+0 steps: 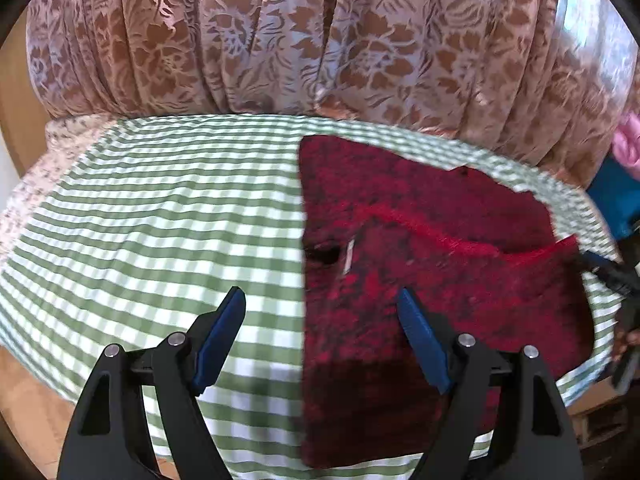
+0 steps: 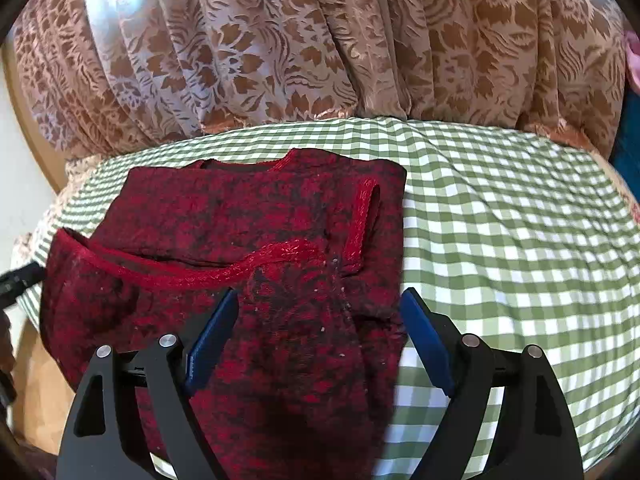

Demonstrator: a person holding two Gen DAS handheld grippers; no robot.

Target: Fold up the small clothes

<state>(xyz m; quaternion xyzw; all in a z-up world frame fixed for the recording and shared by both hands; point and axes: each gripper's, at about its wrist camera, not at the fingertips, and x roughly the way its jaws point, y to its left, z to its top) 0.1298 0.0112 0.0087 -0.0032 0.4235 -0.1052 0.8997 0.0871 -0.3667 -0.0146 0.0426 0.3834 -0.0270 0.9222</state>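
A dark red and black knitted top lies partly folded on a table covered with a green and white checked cloth. It also shows in the right wrist view, with a bright red trimmed edge folded across its middle. My left gripper is open and empty, above the garment's left edge. My right gripper is open and empty, hovering over the garment's near right part. The other gripper's tip shows at the garment's right side in the left wrist view.
A beige and brown floral curtain hangs right behind the table. The checked cloth stretches to the right of the garment. A pink item and a blue one sit at the far right. A wooden floor lies below.
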